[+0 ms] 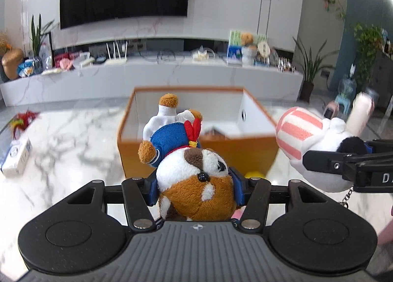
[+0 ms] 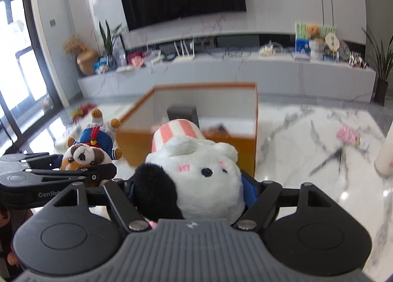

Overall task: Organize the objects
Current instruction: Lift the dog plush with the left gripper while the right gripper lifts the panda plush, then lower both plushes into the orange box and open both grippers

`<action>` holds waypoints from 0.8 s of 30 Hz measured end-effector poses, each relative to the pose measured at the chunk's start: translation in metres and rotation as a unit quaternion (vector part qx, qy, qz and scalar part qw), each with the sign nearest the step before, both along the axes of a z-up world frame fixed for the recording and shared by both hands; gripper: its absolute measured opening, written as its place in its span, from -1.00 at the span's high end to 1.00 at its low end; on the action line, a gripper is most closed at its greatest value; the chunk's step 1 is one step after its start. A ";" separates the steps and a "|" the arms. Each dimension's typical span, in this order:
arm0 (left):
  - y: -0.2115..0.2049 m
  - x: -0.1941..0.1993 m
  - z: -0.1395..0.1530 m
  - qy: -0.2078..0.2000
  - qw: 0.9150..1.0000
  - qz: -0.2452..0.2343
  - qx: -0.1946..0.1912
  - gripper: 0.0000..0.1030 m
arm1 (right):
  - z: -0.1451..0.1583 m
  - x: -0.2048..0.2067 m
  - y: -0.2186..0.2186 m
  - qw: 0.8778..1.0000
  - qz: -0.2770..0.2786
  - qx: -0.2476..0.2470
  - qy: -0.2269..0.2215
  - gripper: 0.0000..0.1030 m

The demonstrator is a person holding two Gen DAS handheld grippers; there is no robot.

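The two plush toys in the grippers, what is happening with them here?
A person is tidying toys with two handheld grippers. The left gripper is shut on a brown and white plush dog in a blue sailor top. The right gripper is shut on a white plush with a pink striped body. Both hang before an open orange box on the marble floor.

I see marble floor point(image 1: 73, 139) w/ orange box point(image 1: 196, 154), white carton point(image 1: 17, 156) at left, pink packet point(image 2: 351, 138) at right.
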State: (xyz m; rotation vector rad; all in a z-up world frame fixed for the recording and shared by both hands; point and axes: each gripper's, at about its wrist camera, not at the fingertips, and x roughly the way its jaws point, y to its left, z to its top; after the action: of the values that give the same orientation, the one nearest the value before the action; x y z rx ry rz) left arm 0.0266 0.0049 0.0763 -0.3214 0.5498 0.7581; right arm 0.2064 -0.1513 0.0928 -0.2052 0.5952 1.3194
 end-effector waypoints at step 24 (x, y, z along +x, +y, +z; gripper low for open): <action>0.177 0.085 -0.026 -0.014 0.996 0.075 -0.045 -0.24 | -0.034 0.090 0.191 0.994 -0.062 0.005 0.093 -0.50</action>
State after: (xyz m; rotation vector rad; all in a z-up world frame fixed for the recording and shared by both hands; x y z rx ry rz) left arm 0.1115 0.1819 0.0505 -0.4603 0.5379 0.8747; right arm 0.2963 0.0392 0.0586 -0.0354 0.7459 1.2277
